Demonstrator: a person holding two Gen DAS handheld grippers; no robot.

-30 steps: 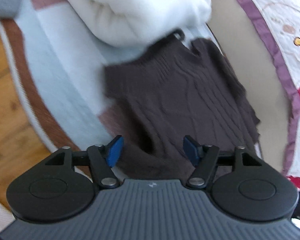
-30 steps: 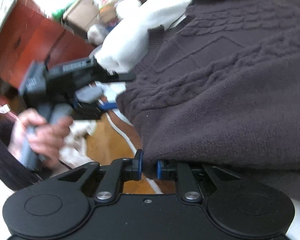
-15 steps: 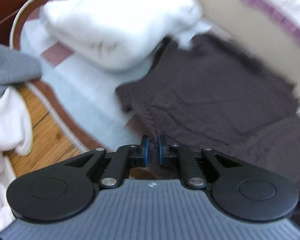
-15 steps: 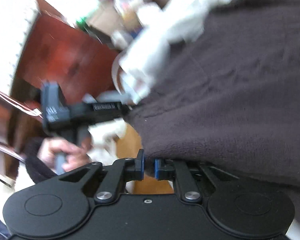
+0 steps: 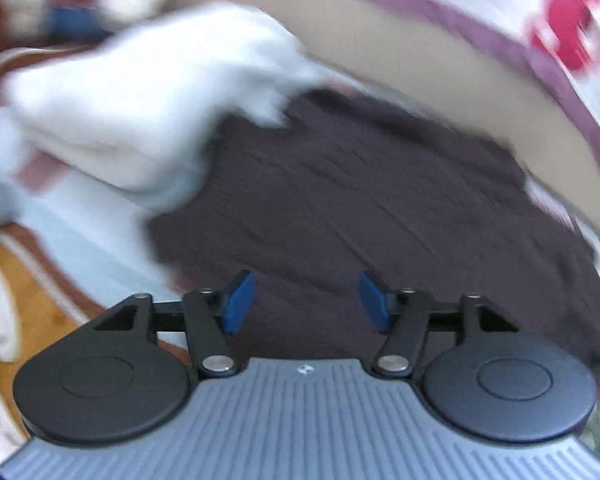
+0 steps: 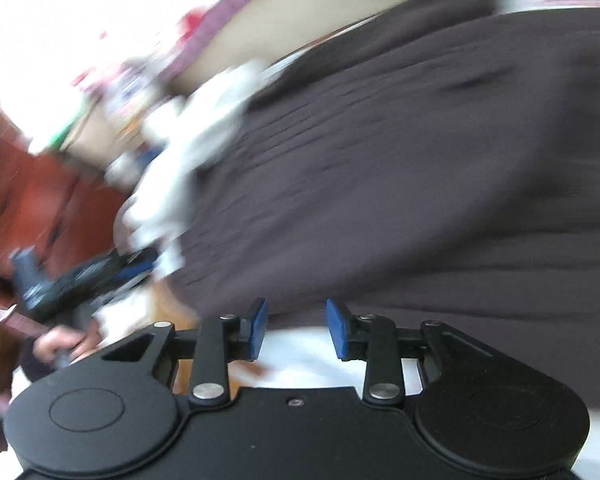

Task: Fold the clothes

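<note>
Both pairs of jaws have let go since half a second ago, when each was pinched on the garment's edge.

From the left wrist, the left gripper (image 5: 306, 300) has its blue pads (image 5: 239, 302) standing well apart and opening, with nothing pressed between them. Beyond them the dark brown cable-knit sweater (image 5: 360, 208) lies spread on the pale blue and brown striped rug (image 5: 100, 248), its far edge by the beige bed side (image 5: 400, 60). Motion blur smears the knit pattern. A white fleece garment (image 5: 140, 108) is heaped just beside the sweater's left end, its outline too smeared to read.

From the right wrist, the right gripper (image 6: 297, 328) has its jaws partly apart and opening, empty, with the sweater's near hem just beyond the pads and white cloth below. The picture is badly streaked. At lower left the left gripper (image 6: 140, 258) and the hand (image 6: 66, 342) holding it are barely legible.
</note>
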